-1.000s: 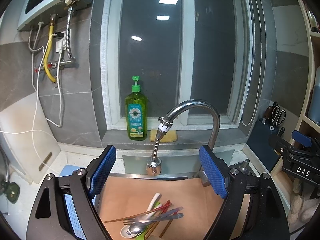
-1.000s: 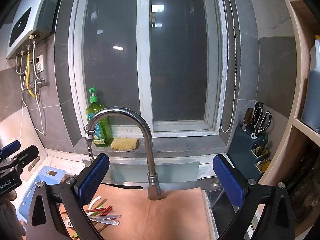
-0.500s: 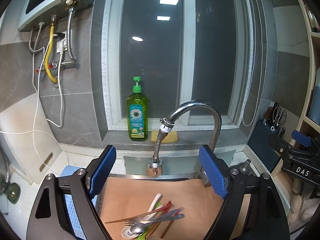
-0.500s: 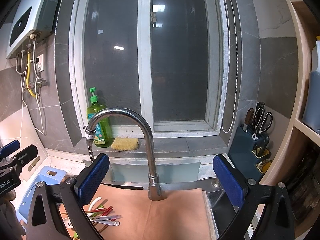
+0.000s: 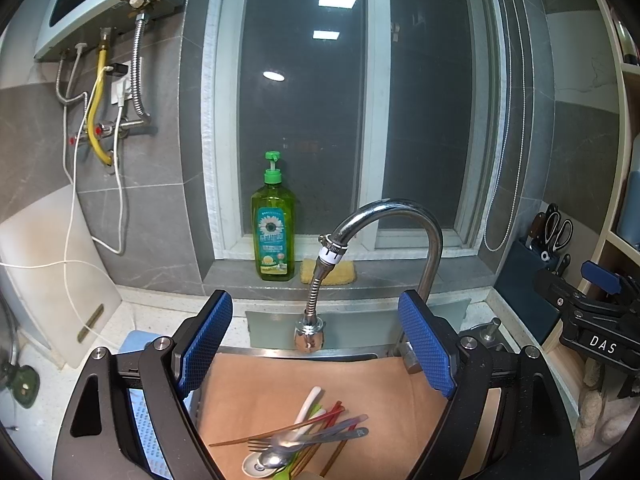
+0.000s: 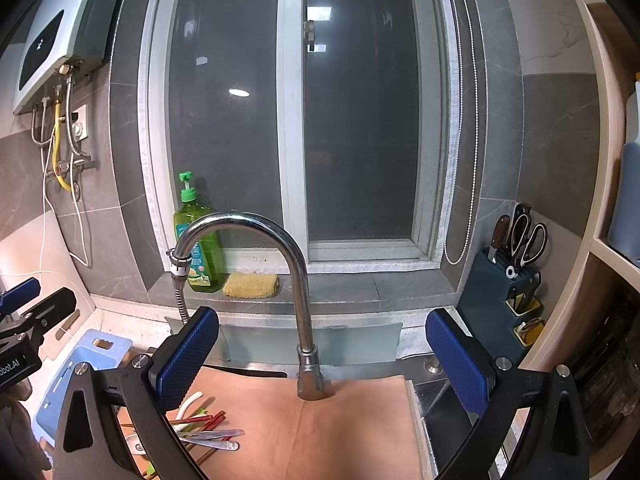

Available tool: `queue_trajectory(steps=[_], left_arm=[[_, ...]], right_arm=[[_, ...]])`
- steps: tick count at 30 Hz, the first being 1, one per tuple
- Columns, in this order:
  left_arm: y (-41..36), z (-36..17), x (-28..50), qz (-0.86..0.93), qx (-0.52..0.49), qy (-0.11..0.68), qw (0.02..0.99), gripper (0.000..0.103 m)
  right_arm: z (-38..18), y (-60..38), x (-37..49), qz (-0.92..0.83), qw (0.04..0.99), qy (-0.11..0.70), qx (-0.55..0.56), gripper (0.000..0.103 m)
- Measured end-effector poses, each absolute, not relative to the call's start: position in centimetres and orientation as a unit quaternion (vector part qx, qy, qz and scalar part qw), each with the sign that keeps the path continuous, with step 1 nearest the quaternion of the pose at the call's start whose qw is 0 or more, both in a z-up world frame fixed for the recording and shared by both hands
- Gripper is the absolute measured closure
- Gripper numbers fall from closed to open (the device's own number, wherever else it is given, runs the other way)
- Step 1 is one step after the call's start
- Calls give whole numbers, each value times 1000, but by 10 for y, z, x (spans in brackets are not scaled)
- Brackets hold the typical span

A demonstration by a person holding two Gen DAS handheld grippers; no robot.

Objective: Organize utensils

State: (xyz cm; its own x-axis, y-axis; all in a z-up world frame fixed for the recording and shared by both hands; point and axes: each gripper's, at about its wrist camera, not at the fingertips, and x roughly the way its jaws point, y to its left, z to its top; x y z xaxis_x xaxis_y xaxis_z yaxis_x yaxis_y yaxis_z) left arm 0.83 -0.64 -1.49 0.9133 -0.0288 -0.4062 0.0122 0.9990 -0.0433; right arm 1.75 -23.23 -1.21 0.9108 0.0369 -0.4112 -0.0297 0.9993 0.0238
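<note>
**Utensil pile on the brown board, both your grippers empty**

- Your left gripper [image 5: 316, 344]: blue textured pads spread wide, nothing between them, held above the near edge of the board.
- Your right gripper [image 6: 324, 356]: blue pads likewise spread apart and empty, held to the right of the pile; its black frame also shows at the far right of the left wrist view.
- Flat light-brown board [image 5: 360, 384]: lies over the sink, carrying the utensils.
- Mixed heap of utensils [image 5: 300, 436]: at the near left part of the board, just below your left gripper. It holds a steel fork and spoon, a white spoon, red and brown chopsticks and a green piece, all crossing and touching one another.
- Curved chrome tap with a flexible hose end [image 6: 280, 264]: rises from the far side of the board.
- Green pump bottle of dish soap [image 5: 274, 228]: upright on the grey window ledge.
- Yellow sponge [image 5: 328, 272]: just right of the bottle.
- Dark blue knife block with scissors [image 6: 508, 280]: far right on the counter.
- Pale blue perforated tray [image 6: 76, 376]: left of the board.
</note>
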Motion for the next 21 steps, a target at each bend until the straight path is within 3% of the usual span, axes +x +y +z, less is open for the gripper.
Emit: queue_trajectory(steps=[21], left_arm=[[-1, -18, 8, -4, -14, 213, 977, 18]], right_arm=[[-22, -227, 20, 26, 974, 224, 6, 1]])
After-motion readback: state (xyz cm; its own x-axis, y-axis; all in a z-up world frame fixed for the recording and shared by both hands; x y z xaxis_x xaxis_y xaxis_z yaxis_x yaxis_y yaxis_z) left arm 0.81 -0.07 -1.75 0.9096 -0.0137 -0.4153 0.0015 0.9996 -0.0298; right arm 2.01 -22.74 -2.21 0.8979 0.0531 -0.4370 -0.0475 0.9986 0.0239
